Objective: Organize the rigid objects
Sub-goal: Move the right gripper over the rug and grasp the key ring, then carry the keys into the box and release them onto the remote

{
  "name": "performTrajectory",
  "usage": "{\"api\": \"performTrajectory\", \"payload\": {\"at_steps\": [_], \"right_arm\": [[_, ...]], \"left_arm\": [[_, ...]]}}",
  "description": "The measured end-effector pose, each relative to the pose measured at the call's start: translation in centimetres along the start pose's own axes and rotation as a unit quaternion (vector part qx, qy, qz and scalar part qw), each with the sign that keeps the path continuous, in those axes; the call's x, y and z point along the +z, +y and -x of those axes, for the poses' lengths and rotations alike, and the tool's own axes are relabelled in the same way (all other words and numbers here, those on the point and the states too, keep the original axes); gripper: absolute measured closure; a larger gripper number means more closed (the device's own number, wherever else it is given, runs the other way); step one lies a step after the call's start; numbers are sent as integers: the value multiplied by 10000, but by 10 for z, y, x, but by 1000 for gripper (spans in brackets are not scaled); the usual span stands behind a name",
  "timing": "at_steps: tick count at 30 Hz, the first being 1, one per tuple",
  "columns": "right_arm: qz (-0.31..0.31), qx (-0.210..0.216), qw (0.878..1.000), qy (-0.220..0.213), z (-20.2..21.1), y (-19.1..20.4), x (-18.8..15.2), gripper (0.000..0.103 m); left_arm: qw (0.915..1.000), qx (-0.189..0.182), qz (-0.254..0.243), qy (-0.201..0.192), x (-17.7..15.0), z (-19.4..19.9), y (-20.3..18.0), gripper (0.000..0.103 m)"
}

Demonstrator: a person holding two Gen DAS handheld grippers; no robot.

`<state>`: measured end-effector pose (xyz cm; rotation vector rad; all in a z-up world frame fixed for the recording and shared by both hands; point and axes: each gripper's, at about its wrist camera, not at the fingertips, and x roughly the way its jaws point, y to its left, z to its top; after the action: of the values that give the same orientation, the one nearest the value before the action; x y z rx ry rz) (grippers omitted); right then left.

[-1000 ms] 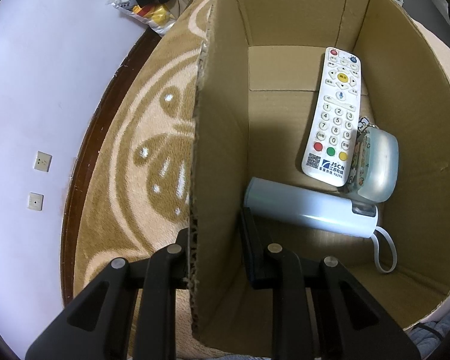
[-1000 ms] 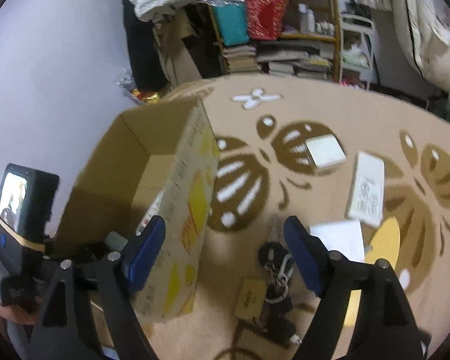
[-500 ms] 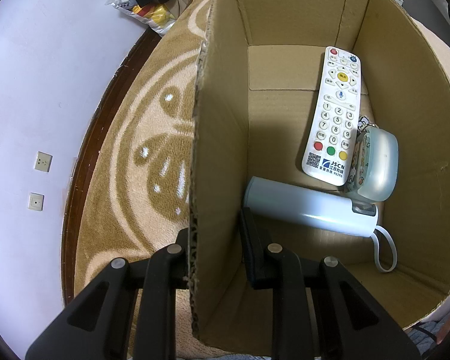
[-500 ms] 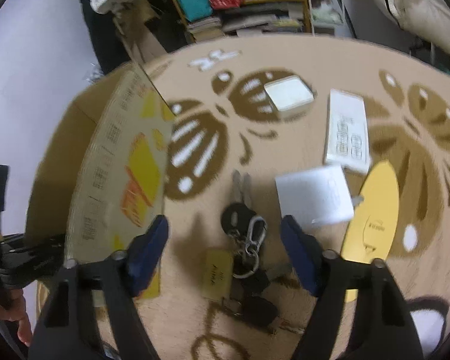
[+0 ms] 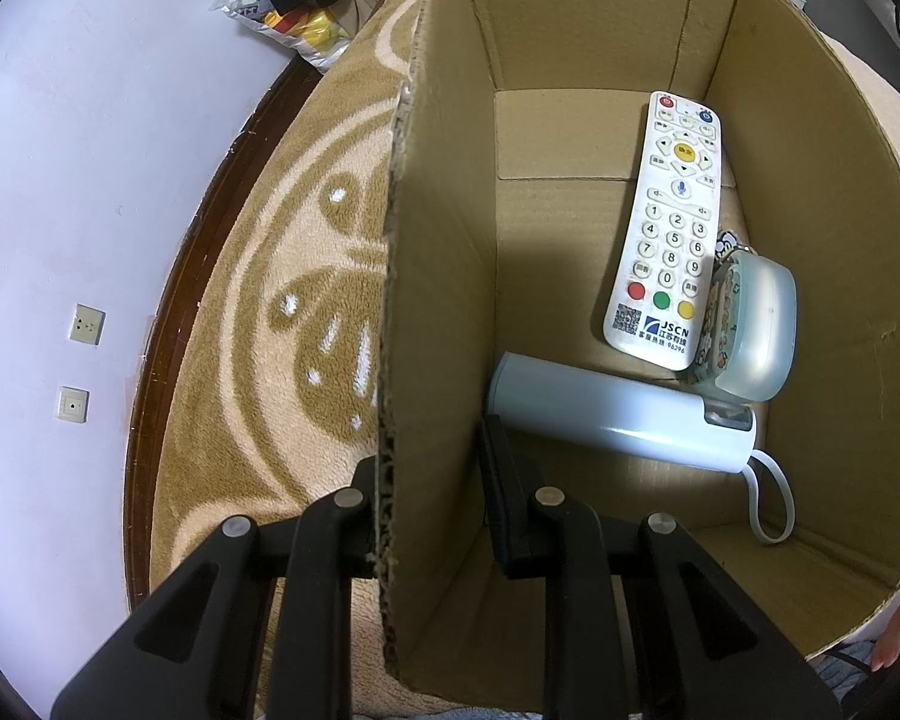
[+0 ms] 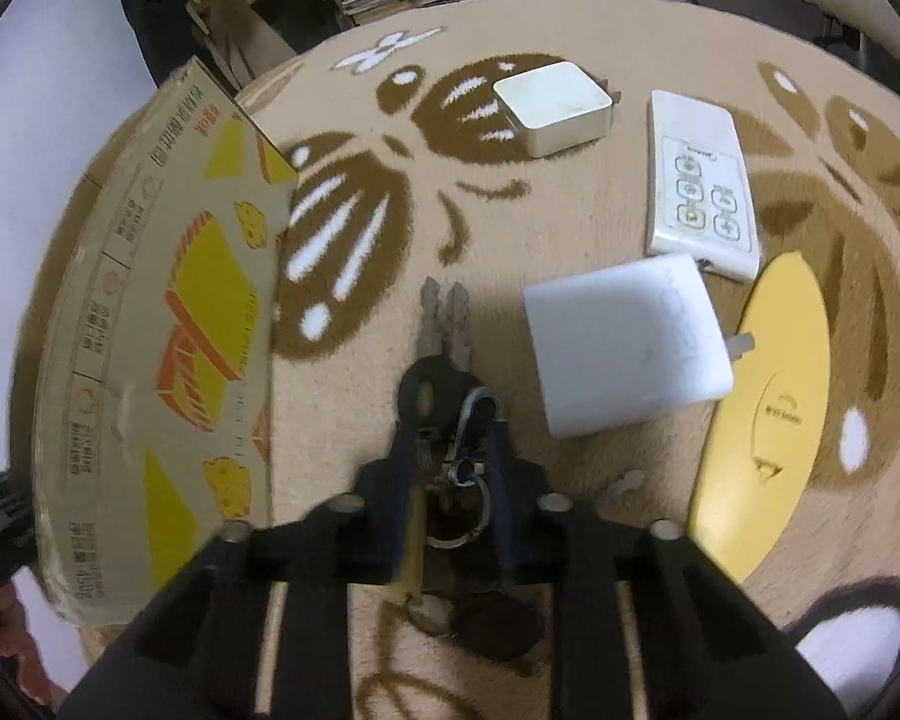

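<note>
Now the right tool (image 6: 447,450) closes around the key bunch (image 6: 444,384) lying on the rug just ahead; its loose rings and tags could slip or snag when lifted. Meanwhile the left tool (image 5: 432,480) clamps the cardboard box (image 5: 426,240) wall, beyond which lie a remote (image 5: 669,228), a pale bottle (image 5: 618,414) and a rounded case (image 5: 756,324).
</note>
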<state>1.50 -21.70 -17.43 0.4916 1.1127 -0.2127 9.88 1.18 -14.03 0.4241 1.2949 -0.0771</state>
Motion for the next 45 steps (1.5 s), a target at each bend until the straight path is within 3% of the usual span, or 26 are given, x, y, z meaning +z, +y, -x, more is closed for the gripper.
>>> {"api": "performTrajectory", "payload": {"at_steps": [2, 6, 16, 32, 41, 45], "right_arm": [[118, -72, 9999, 9, 1, 2, 2, 95], [502, -84, 9979, -389, 16, 17, 5, 96], [640, 151, 9918, -1094, 41, 33, 20, 96], [1427, 622, 9525, -2617, 125, 93, 34, 97], [1677, 946, 9337, -3018, 156, 110, 27, 97], [1756, 1060, 9341, -2923, 152, 115, 24, 97]], "left_arm": [[10000, 4, -14, -4, 0, 0, 0, 82], [10000, 0, -5, 8, 0, 0, -2, 82], [10000, -6, -3, 8, 0, 1, -2, 82], [10000, 2, -3, 12, 0, 3, -2, 82], [10000, 2, -1, 11, 0, 3, -2, 82], [10000, 1, 0, 12, 0, 3, -2, 82]]}}
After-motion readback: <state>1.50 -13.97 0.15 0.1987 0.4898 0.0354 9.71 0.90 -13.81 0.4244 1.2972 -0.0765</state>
